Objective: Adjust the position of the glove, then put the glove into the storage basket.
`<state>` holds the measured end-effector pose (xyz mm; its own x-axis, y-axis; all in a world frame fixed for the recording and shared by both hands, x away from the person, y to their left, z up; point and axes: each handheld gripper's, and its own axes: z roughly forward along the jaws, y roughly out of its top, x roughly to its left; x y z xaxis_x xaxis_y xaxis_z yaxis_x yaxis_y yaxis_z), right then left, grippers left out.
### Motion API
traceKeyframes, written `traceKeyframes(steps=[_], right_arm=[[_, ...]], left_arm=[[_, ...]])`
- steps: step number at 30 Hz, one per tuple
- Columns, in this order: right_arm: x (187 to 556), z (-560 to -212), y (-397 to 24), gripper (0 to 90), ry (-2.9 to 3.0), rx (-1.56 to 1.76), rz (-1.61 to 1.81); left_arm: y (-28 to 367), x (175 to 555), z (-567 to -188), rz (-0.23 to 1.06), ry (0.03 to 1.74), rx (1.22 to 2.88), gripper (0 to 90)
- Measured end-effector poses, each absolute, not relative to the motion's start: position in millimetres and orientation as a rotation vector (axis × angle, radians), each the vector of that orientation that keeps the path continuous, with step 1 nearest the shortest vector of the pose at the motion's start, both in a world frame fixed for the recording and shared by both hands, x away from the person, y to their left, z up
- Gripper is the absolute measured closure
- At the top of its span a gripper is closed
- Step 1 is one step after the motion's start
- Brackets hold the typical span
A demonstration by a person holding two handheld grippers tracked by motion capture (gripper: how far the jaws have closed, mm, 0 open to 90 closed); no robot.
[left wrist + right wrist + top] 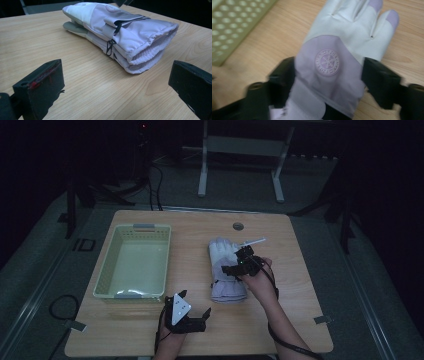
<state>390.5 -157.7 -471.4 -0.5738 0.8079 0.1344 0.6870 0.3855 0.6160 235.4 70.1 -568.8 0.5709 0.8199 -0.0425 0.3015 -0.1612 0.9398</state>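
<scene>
A pair of pale lilac-and-white gloves point(226, 279) lies stacked in the middle of the wooden table point(295, 310), cuffs toward the person. My right gripper point(239, 261) hovers over the top glove point(352, 27). Its jaws stand apart on either side of the lilac patch with the round snowflake badge point(327, 62), and the picture is blurred. My left gripper point(195, 302) rests near the table's front edge, open with nothing between its jaws. In the left gripper view the gloves point(130, 32) lie ahead of those jaws, cuffs nearest, with a small black clip point(109, 47) on the side.
A pale green perforated basket point(107, 270) stands empty at the left, its wall point(232, 27) beside the gloves. A white strip point(254, 242) lies by the glove fingertips, and a round cable hole point(238, 226) sits farther back. A white table frame point(202, 175) stands on the floor beyond.
</scene>
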Motion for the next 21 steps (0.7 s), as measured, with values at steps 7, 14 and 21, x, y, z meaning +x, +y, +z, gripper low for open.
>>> traceKeyframes(steps=[7, 14, 21], right_arm=[[384, -468, -175, 14.2, 2.457, 1.276, 1.037], [372, -468, -197, 15.0, 2.427, 1.129, 1.084], [363, -467, -217, 14.5, 2.397, 1.046, 1.111]], left_arm=[[70, 236, -569, 0.590, 0.939, 1.720, 0.0], [70, 238, -568, 0.578, 0.947, 1.728, 0.0], [65, 240, -553, 0.452, 0.848, 1.818, 0.0]])
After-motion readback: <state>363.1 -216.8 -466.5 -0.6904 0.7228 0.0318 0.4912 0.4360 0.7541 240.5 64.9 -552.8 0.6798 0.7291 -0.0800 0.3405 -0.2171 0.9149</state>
